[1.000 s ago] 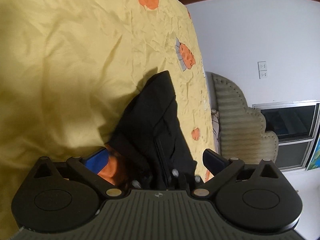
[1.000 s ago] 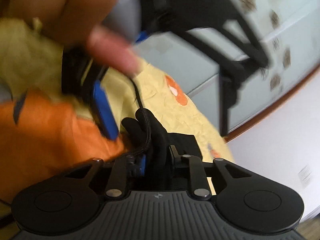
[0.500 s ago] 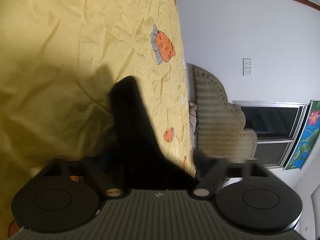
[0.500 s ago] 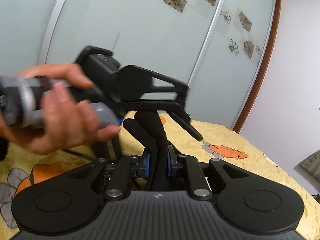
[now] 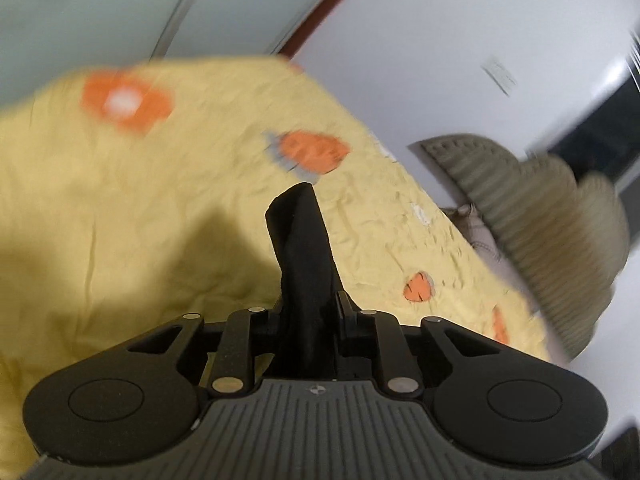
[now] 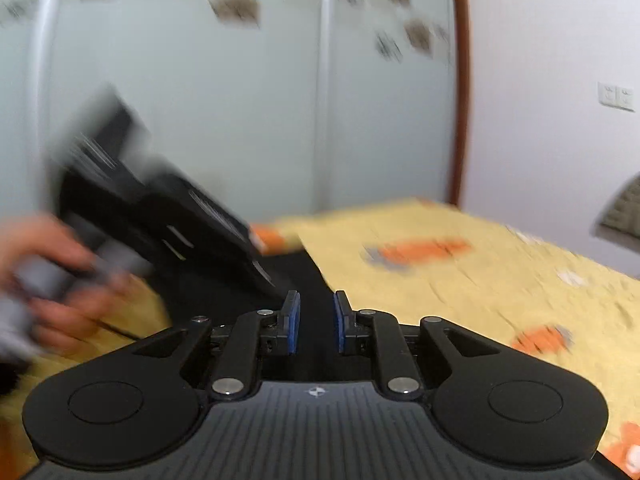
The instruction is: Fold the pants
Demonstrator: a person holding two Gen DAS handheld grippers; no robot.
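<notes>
The black pants (image 5: pixel 302 248) stick up as a narrow fold between the fingers of my left gripper (image 5: pixel 310 312), which is shut on them above the yellow bedsheet (image 5: pixel 120 208). In the right wrist view my right gripper (image 6: pixel 314 320) has its blue pads (image 6: pixel 292 322) a little apart with black pants cloth (image 6: pixel 304 276) running between them; I cannot tell whether the pads still pinch it. The left gripper and the hand that holds it (image 6: pixel 52 280) show blurred at the left of that view.
The bed has a yellow sheet with orange flowers (image 6: pixel 460 264). A ribbed olive headboard or chair (image 5: pixel 552 224) stands at the right by a white wall. Frosted sliding doors (image 6: pixel 240 100) are behind the bed.
My left gripper has closed on the pants and swung toward the wall. My right gripper's pads have spread a little and its view has tilted down toward the bed. Both views are motion blurred.
</notes>
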